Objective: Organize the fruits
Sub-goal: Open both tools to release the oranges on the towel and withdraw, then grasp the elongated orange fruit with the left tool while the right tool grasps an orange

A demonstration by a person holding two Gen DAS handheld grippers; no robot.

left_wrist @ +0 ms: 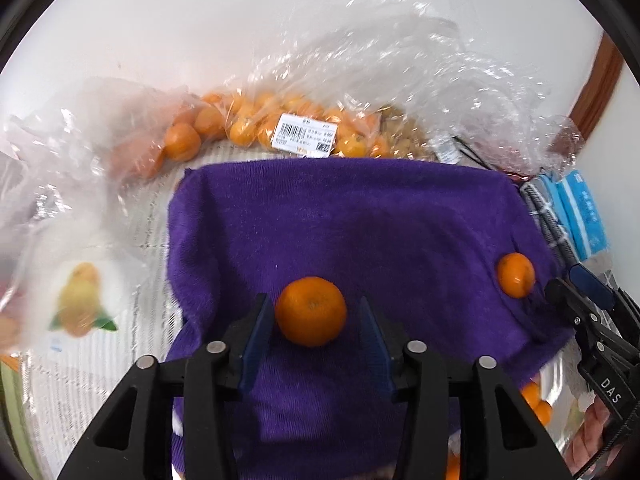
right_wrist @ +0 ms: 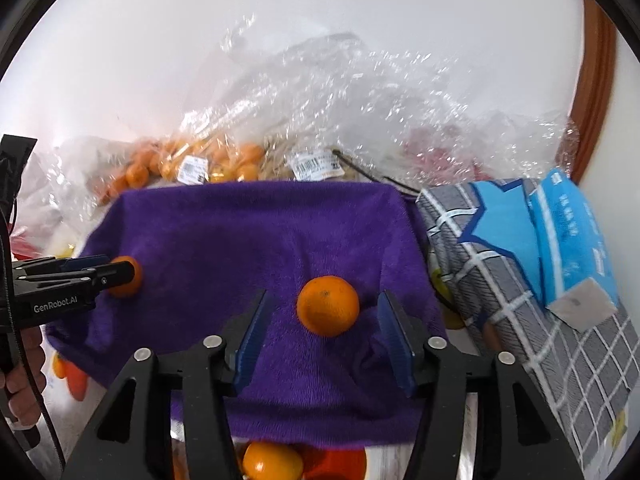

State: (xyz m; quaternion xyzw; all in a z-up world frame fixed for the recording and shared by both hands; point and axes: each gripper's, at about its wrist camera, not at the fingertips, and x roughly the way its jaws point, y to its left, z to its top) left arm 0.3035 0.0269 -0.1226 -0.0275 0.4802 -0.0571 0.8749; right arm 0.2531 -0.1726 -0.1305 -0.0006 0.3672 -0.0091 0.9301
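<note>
A purple towel (left_wrist: 360,216) lies spread on the table. One orange (left_wrist: 311,311) rests on it between the blue pads of my left gripper (left_wrist: 313,302), which stands open with a narrow gap on each side of the fruit. A second orange (right_wrist: 328,306) sits on the same towel (right_wrist: 240,232) between the fingers of my right gripper (right_wrist: 324,297), also open and clear of the fruit. The left wrist view shows that second orange (left_wrist: 516,275) with the right gripper (left_wrist: 568,280) beside it. In the right wrist view the left gripper (right_wrist: 118,265) half covers the first orange (right_wrist: 130,280).
Clear plastic bags of oranges (left_wrist: 248,124) with price labels are heaped behind the towel. A grey checked cloth (right_wrist: 500,280) with a blue tissue pack (right_wrist: 572,240) lies to the right. More oranges (right_wrist: 272,462) show below the towel's near edge. A hand (right_wrist: 24,380) holds the left gripper.
</note>
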